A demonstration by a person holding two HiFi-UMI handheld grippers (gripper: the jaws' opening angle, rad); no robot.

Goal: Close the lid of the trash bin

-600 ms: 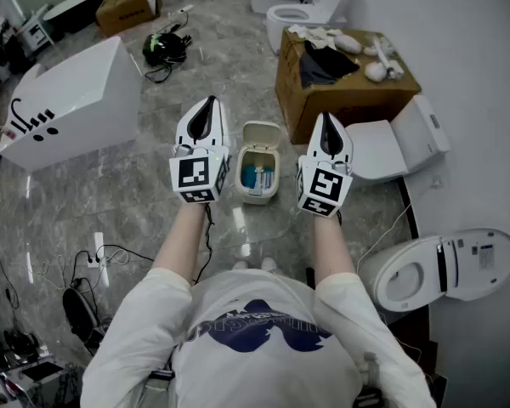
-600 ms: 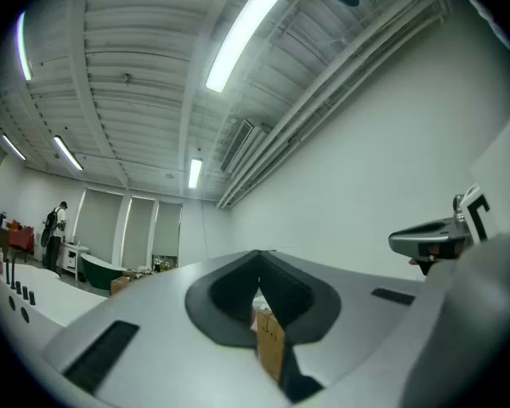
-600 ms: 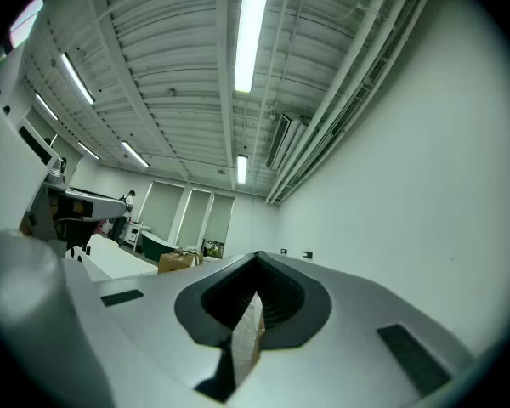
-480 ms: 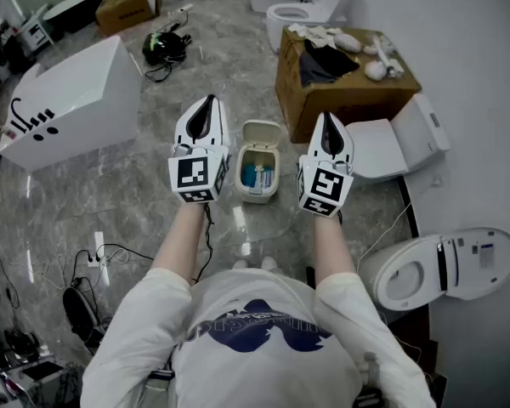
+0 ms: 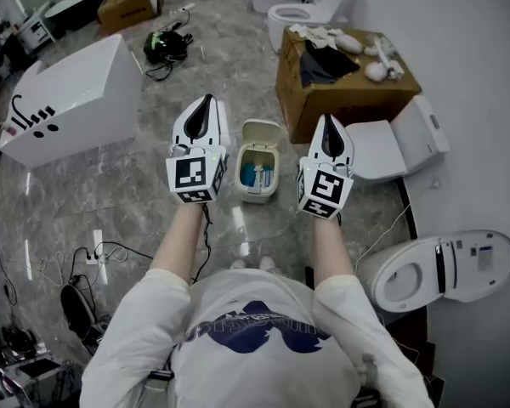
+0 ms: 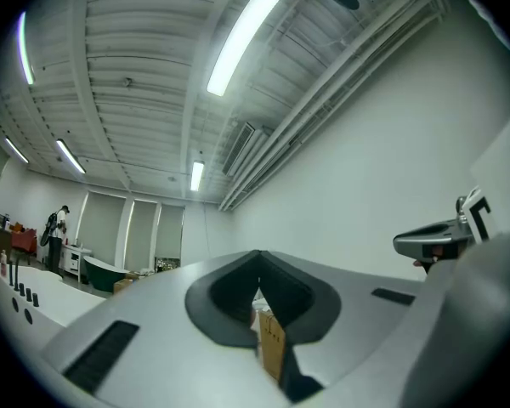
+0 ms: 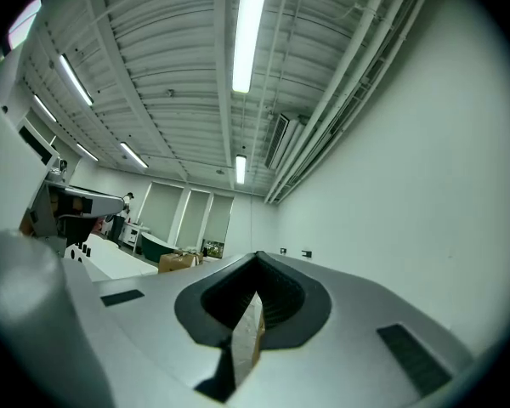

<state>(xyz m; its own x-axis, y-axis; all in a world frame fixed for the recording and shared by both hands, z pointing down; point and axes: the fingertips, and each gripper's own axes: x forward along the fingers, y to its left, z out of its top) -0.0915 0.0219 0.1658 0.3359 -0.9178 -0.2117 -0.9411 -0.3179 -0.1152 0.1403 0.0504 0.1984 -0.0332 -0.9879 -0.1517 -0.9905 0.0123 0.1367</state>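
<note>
In the head view a small cream trash bin (image 5: 258, 179) stands on the grey marble floor, its lid (image 5: 261, 133) tipped up at the far side, with blue and white items showing inside. My left gripper (image 5: 206, 102) is held above the floor just left of the bin, and my right gripper (image 5: 326, 120) just right of it. Neither touches the bin. Both are shut with nothing between the jaws. The left gripper view shows its gripper (image 6: 259, 289) aimed across the room and slightly upward at wall and ceiling, and so does the right gripper view for its gripper (image 7: 256, 284). The bin is in neither.
A cardboard box (image 5: 344, 79) with a dark cloth and white fittings stands behind the bin to the right. A white toilet seat unit (image 5: 401, 140) and a toilet (image 5: 442, 266) lie at the right. A white bathtub (image 5: 72, 100) sits at the left. Cables (image 5: 102, 257) trail over the near floor.
</note>
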